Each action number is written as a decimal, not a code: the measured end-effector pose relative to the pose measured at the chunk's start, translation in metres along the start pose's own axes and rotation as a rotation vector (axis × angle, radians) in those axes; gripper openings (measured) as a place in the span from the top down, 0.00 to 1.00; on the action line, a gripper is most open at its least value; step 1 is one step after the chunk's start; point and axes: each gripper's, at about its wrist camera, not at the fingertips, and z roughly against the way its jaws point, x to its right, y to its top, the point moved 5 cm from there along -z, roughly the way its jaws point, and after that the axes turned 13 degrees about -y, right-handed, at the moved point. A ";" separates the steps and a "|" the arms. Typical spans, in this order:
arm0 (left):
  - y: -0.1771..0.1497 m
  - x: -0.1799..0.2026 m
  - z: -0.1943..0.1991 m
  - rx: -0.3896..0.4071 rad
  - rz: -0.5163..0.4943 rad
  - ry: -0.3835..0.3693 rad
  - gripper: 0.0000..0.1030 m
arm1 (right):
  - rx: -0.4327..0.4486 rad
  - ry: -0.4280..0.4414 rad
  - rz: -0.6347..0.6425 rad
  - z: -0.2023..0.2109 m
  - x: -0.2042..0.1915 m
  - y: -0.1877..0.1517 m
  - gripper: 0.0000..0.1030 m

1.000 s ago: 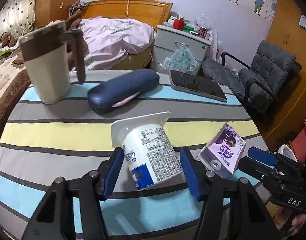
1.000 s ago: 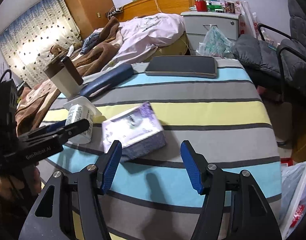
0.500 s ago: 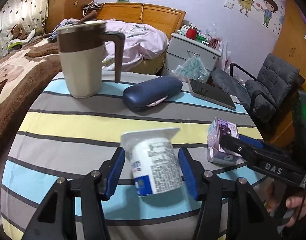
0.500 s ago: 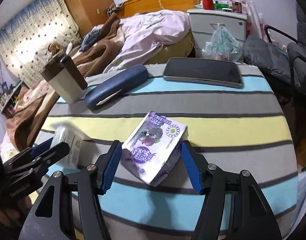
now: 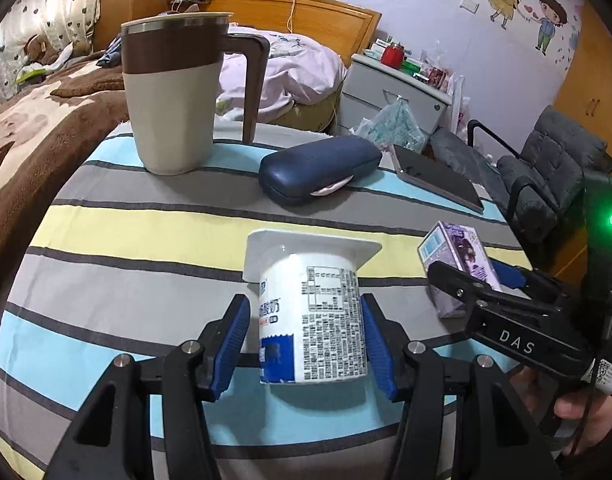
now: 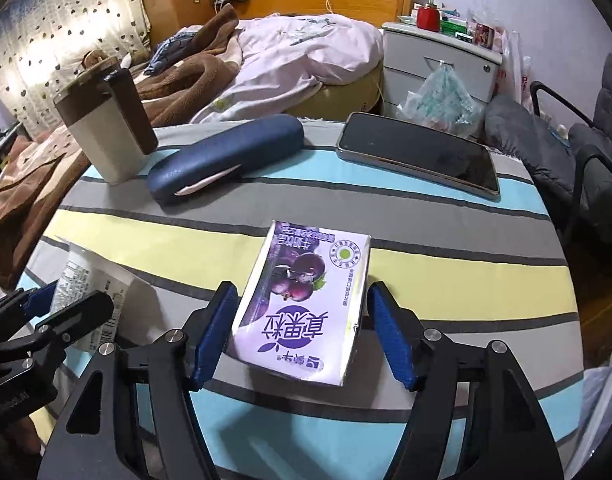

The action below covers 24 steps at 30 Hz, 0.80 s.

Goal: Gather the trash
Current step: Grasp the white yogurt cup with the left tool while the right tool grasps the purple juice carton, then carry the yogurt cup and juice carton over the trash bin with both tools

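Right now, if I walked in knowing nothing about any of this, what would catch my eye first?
Probably the two black hand-held grippers with blue pads over a striped tablecloth. The left gripper straddles a white yogurt cup lying on its side, and the right gripper, its jaws opening, flanks a purple drink carton lying flat. Behind them stand a tall beige-and-brown mug, a navy glasses case and a dark tablet.

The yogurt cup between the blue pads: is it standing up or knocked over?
Knocked over. The yogurt cup lies on its side on the striped tablecloth.
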 end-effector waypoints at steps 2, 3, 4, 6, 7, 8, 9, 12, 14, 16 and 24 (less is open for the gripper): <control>0.000 0.000 -0.002 -0.005 0.003 -0.002 0.44 | 0.001 -0.015 0.010 -0.001 -0.002 0.000 0.33; 0.000 0.001 -0.003 -0.007 -0.001 0.002 0.44 | 0.001 -0.008 0.006 -0.001 -0.002 0.000 0.33; 0.000 0.002 -0.003 -0.004 -0.006 0.010 0.44 | -0.005 0.005 0.001 -0.002 -0.003 0.000 0.33; 0.001 0.003 -0.002 -0.002 -0.016 0.018 0.46 | -0.003 0.020 -0.014 -0.002 -0.002 0.001 0.34; 0.001 0.003 -0.003 -0.004 -0.021 0.024 0.50 | 0.002 0.022 -0.019 -0.001 -0.002 0.001 0.36; 0.000 0.003 -0.002 -0.006 -0.021 0.028 0.51 | 0.004 0.024 -0.020 0.000 -0.002 0.000 0.43; 0.000 0.003 -0.002 -0.007 -0.025 0.029 0.51 | 0.006 0.024 -0.020 0.001 -0.001 0.000 0.45; -0.001 0.007 0.000 -0.005 -0.037 0.033 0.52 | 0.020 0.023 -0.029 0.003 0.001 -0.001 0.45; -0.002 0.010 0.002 0.000 -0.044 0.042 0.52 | 0.030 0.022 -0.034 0.006 0.002 -0.003 0.45; -0.003 0.015 0.005 0.004 -0.059 0.045 0.52 | 0.032 0.027 -0.036 0.007 0.003 -0.003 0.45; -0.006 0.039 0.023 0.025 -0.085 0.037 0.52 | 0.067 0.039 -0.066 0.029 0.017 -0.008 0.46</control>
